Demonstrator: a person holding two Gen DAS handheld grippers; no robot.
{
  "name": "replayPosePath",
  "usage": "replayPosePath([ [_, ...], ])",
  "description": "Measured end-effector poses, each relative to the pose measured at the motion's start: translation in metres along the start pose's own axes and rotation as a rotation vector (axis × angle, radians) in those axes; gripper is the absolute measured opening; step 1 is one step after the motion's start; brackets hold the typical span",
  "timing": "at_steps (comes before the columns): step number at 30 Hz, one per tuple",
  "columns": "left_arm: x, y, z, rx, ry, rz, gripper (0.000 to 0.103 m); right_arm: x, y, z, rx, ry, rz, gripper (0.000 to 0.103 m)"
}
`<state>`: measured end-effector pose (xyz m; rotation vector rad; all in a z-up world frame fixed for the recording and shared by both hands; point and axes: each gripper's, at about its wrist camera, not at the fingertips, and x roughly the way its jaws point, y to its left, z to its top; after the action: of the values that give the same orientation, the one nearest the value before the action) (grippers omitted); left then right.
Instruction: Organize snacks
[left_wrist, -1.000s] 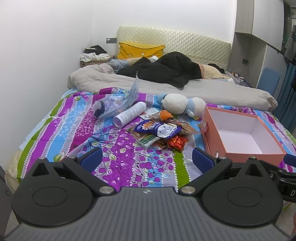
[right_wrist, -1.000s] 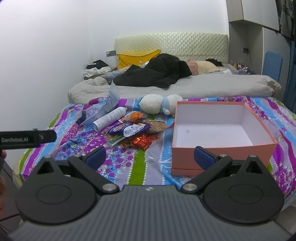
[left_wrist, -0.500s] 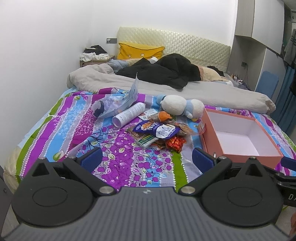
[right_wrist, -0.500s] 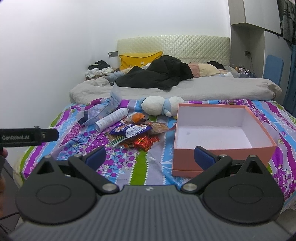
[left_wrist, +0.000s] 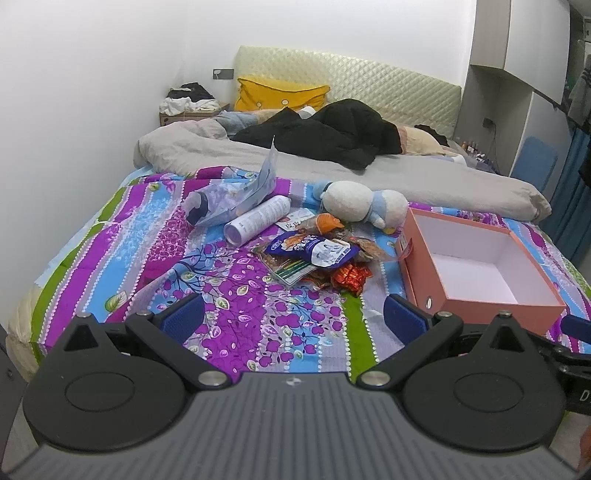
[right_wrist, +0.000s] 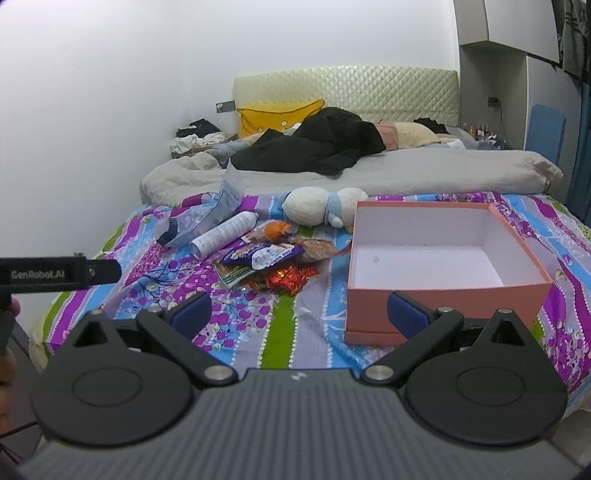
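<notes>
1. The left gripper (left_wrist: 293, 315) hangs above the near edge of the bed (left_wrist: 229, 317), its two blue-padded fingers spread wide with nothing between them and touching nothing.
2. The right gripper (right_wrist: 299, 308) is held the same way, wide open and empty, over the near edge of the bed in front of the box (right_wrist: 447, 295); its right finger pad (right_wrist: 406, 314) overlaps the box's near wall in the picture, and whether they touch cannot be told.
3. The snacks (left_wrist: 314, 258) lie in a loose heap near the middle of the flowered bedspread: a blue and white packet (left_wrist: 316, 251) on top, red foil wrappers (left_wrist: 351, 277) at the heap's near side, an orange-topped piece (left_wrist: 327, 221) at its far side.
4. The pink box stands open and upright just to the right of the heap, toward the bed's right edge, its white inside bare.
5. A white spray can (left_wrist: 258, 219) lies on its side left of the heap, beside a clear plastic bag (left_wrist: 229, 197).
6. A white and blue plush toy (left_wrist: 364, 205) lies just behind the snacks, near the box's far left corner.
7. In the right wrist view, part of the left gripper's black body shows at the left edge.
</notes>
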<state>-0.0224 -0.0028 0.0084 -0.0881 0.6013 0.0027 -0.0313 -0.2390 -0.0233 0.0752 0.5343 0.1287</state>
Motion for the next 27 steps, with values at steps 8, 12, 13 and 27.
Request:
replayPosePath([
  [8, 0.0004, -0.0007, 0.0003, -0.005, 0.003, 0.004, 0.103, 0.0001, 0.0027, -0.0006, -0.013, -0.001, -0.005, 0.103],
  [12, 0.002, -0.0005, -0.0005, -0.009, 0.009, -0.001, 0.103, 0.003, 0.0019, -0.0014, -0.016, 0.009, -0.012, 0.103],
  [13, 0.0025, 0.0, -0.0012, -0.007, 0.009, 0.001, 0.103, 0.0036, 0.0015, -0.0019, -0.014, 0.013, -0.011, 0.103],
  [27, 0.0087, 0.0054, -0.0057, 0.002, 0.026, -0.005, 0.103, 0.0074, 0.0004, -0.0071, -0.012, 0.033, -0.005, 0.103],
])
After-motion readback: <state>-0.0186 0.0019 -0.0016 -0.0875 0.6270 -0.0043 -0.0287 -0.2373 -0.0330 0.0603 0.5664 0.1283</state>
